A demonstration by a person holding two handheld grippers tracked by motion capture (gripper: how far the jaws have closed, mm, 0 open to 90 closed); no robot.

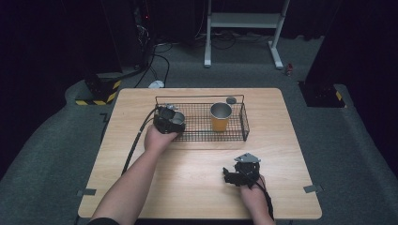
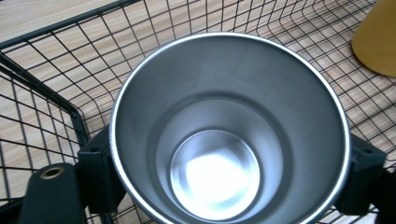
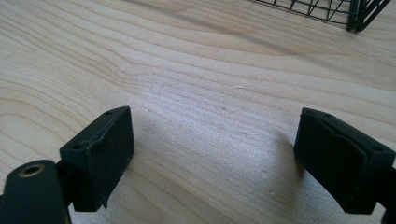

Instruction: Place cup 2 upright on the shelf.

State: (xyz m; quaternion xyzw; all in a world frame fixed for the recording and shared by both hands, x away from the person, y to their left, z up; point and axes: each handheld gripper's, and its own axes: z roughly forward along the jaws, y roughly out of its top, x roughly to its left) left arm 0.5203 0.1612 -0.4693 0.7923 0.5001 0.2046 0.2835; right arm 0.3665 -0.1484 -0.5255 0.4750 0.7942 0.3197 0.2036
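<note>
We have the steel cup (image 2: pixel 229 135) between the jaws of the left tool (image 1: pixel 170 118), at the left end of the wire basket (image 1: pixel 202 139). In the left gripper view the black pads (image 2: pixel 100 172) sit against the cup's wall on both sides, so we read it as clamped on the cup. The cup stands upright, mouth up, with basket mesh below and around it. Whether its base already rests on the mesh we cannot tell.

The yellow cup (image 1: pixel 220 117) stands further right in the basket, apart from ours. The right tool (image 1: pixel 241 174) rests near the table (image 1: pixel 197 187) front, jaws wide apart over bare wood, holding nothing.

The step looks like setting the steel cup down in the basket. To do it well, we should keep it vertical and lower it until the base sits flat on the wire. Then we open the jaws evenly so neither pad drags the cup sideways. We lift straight up, clear of the basket's rim and left wall.
</note>
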